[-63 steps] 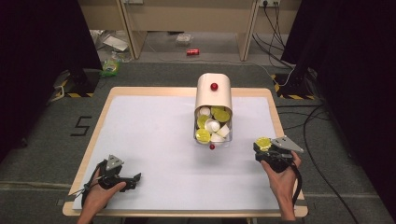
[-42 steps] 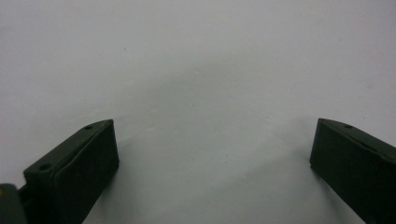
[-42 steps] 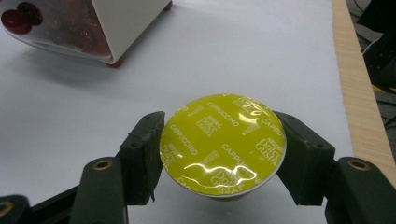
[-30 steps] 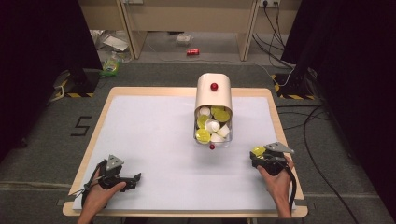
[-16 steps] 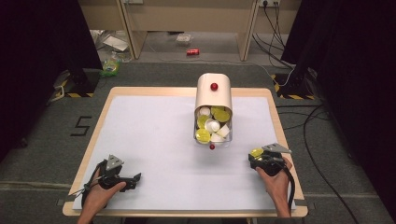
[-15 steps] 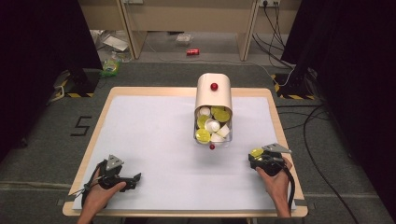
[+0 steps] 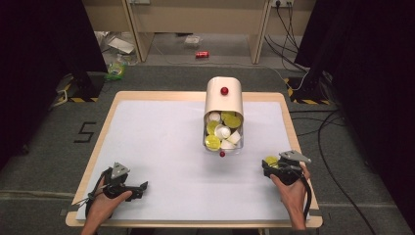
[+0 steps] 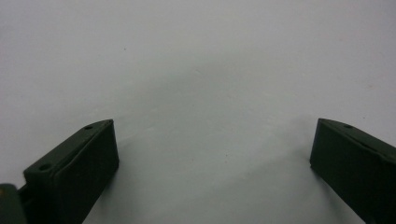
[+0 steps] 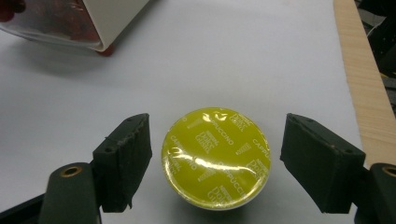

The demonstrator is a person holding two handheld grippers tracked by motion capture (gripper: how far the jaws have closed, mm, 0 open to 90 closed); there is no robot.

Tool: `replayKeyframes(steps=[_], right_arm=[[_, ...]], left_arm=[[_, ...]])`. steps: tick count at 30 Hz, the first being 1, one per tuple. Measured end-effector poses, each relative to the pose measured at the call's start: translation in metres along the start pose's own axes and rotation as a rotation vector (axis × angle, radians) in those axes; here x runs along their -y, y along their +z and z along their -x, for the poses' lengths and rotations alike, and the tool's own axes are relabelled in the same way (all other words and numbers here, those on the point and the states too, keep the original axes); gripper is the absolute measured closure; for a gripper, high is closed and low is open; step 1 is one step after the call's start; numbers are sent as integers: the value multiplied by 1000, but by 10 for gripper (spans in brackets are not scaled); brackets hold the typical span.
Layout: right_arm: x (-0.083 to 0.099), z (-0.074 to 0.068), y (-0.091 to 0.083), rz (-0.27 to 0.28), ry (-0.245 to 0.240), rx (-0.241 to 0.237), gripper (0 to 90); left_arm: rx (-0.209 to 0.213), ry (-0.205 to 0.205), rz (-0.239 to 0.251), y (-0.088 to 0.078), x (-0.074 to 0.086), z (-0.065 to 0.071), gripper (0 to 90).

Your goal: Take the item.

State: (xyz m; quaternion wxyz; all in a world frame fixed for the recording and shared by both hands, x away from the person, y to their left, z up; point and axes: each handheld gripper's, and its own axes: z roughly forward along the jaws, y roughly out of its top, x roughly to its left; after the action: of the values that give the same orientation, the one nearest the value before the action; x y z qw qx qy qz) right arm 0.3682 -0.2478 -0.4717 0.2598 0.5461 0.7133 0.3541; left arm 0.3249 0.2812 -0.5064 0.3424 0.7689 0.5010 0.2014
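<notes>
A yellow foil-topped coffee capsule (image 9: 215, 156) stands upright on the white table sheet near the right edge (image 7: 270, 160). My right gripper (image 9: 217, 137) is open around it. Its jaws have just been opening, and each pad stands a small gap off the capsule's sides. In the high view the right gripper (image 7: 267, 165) lies low on the table and points left. My left gripper (image 7: 144, 186) rests at the front left, open, with bare sheet between its jaws (image 8: 215, 140).
A cream capsule holder (image 7: 224, 98) with a red knob lies mid-table. Its clear drawer (image 7: 238, 149) holds several yellow and white capsules. The wooden table edge (image 9: 362, 84) runs close on the right of the capsule. Cables lie on the floor at the right.
The right gripper has come a little leftward and toward the front edge with the yellow capsule, which now sits on the sheet. The left gripper has kept still.
</notes>
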Motion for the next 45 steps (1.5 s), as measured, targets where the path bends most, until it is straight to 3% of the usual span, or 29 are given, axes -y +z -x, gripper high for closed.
replayKeyframes(steps=[8,21,45], right_arm=[[5,-2,-22,45,-6,19,244],[21,-5,-38,38,-2,15,203],[53,-10,-57,-61,-18,-16,176]], left_arm=[[0,1,0,0,0,0,3],[-1,1,0,0,0,0,3],[-1,1,0,0,0,0,3]])
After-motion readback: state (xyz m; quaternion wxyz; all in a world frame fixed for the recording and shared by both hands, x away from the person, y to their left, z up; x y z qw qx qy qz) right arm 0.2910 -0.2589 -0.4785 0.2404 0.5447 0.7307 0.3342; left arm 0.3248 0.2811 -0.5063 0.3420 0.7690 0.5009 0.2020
